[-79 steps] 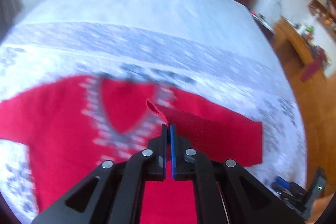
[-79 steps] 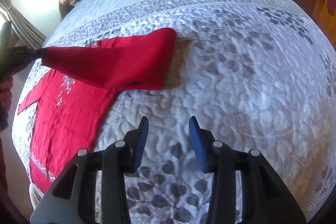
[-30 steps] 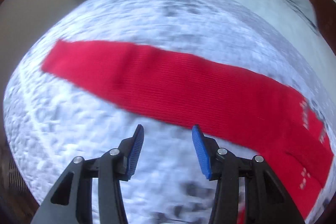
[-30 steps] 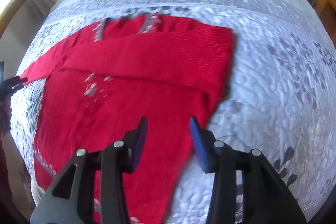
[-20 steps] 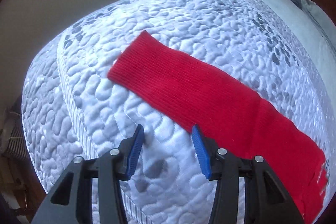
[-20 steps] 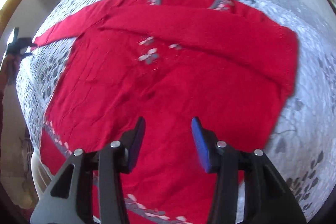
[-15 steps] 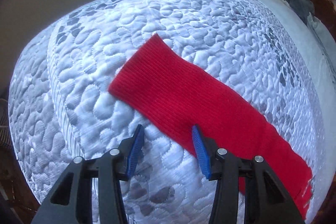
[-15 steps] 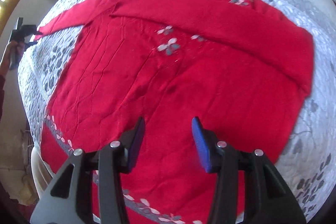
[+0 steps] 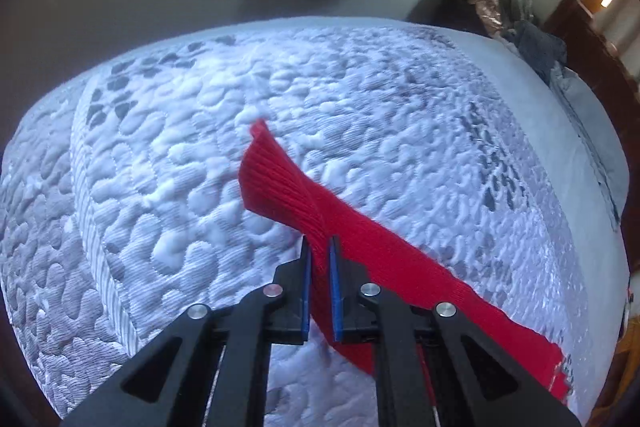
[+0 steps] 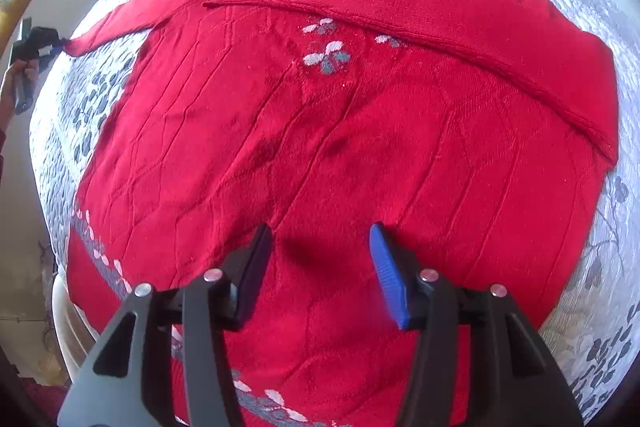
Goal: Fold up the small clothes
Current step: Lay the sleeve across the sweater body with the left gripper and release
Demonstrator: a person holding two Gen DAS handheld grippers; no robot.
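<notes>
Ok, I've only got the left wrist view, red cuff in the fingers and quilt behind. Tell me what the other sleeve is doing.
Observer: The other sleeve is already folded across the chest of the red sweater, lying flat just below the neckline.
Operator: Give me the right gripper's state.
Observer: The right gripper is open and holds nothing; it sits over the sweater's lower body.
Operator: Now describe my sleeve as seen from there.
Observer: The sleeve you hold stretches straight out sideways from the shoulder, and the left gripper pinches its cuff at the far end, out over the quilt.
</notes>
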